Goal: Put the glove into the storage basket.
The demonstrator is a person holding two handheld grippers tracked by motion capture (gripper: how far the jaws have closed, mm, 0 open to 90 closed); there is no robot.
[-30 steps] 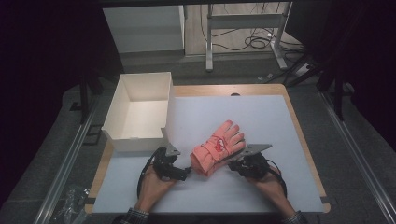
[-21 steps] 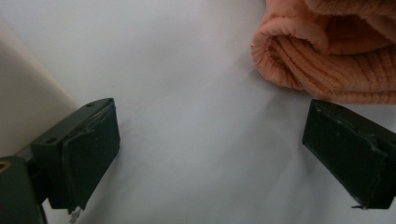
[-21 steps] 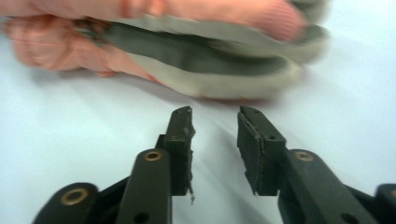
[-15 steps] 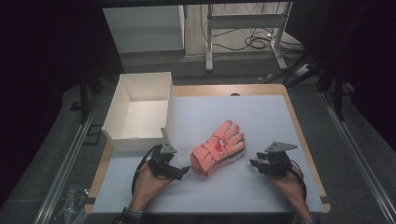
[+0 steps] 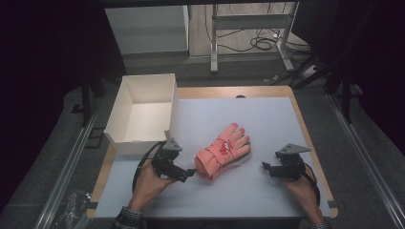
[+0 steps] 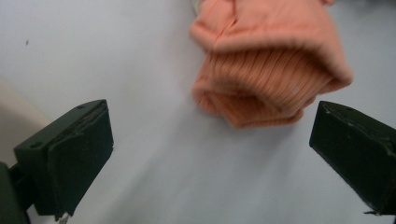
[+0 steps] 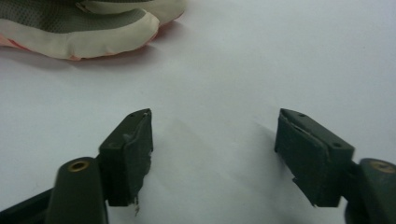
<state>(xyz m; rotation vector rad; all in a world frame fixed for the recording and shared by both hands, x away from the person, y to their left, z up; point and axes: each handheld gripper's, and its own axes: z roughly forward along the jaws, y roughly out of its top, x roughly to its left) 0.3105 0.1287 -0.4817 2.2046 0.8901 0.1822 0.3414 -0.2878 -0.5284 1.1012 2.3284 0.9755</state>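
A pair of salmon-pink knit gloves [image 5: 223,151] lies stacked on the white table mat, fingers pointing to the far right. My left gripper [image 5: 191,174] hovers just left of the ribbed cuff [image 6: 268,70], jaws spread wide and just opened a little further, with nothing between them [image 6: 212,123]. My right gripper [image 5: 264,167] sits to the right of the gloves, apart from them. Its jaws [image 7: 215,123] have just been opening and stand open over bare mat. The glove's grey and cream underside [image 7: 93,23] shows beyond them.
An empty white box [image 5: 143,109] stands at the table's back left, close behind my left hand. The white mat [image 5: 267,119] covers a wooden table with a rim showing at the right [image 5: 315,157]. Dark floor, rails and a metal stand surround it.
The right gripper has drawn away from the gloves to the right, and its jaws have opened. The left gripper has lifted slightly by the cuff. The gloves lie where they were.
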